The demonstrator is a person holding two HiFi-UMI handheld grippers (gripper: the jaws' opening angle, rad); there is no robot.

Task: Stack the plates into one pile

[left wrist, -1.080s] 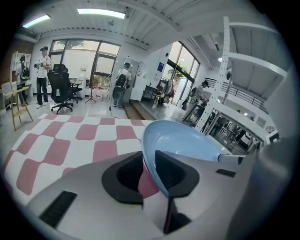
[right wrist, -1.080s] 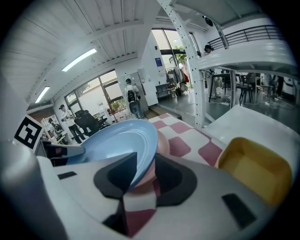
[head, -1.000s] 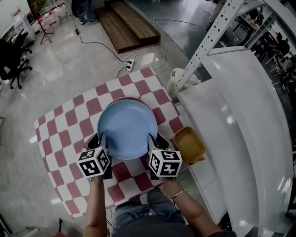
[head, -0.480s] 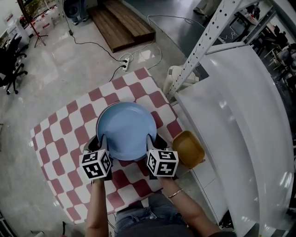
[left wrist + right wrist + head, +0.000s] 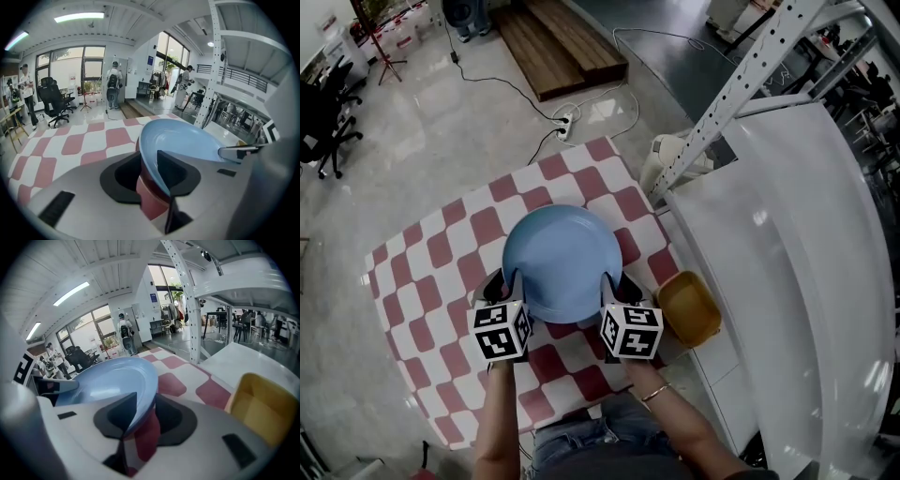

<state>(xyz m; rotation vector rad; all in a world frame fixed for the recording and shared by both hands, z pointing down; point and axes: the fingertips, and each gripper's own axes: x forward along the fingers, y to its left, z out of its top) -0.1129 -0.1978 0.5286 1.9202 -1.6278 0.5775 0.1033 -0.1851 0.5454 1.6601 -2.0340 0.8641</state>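
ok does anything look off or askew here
nothing really stands out: the blue plate lies squarely over the red plate on the checked table. The yellow tub stands upright, close to the table's right edge.

No legible text or numbers, blue wall sign (image 5: pixel 149 59) too small to read

There were two plates: one blue plate (image 5: pixel 558 262) and one red plate (image 5: pixel 151 199). There was one yellow tub (image 5: pixel 689 307), one table (image 5: pixel 431 272) with a red-and-white checked cloth, one white power strip (image 5: pixel 565 122) and one wooden platform (image 5: pixel 558 47).
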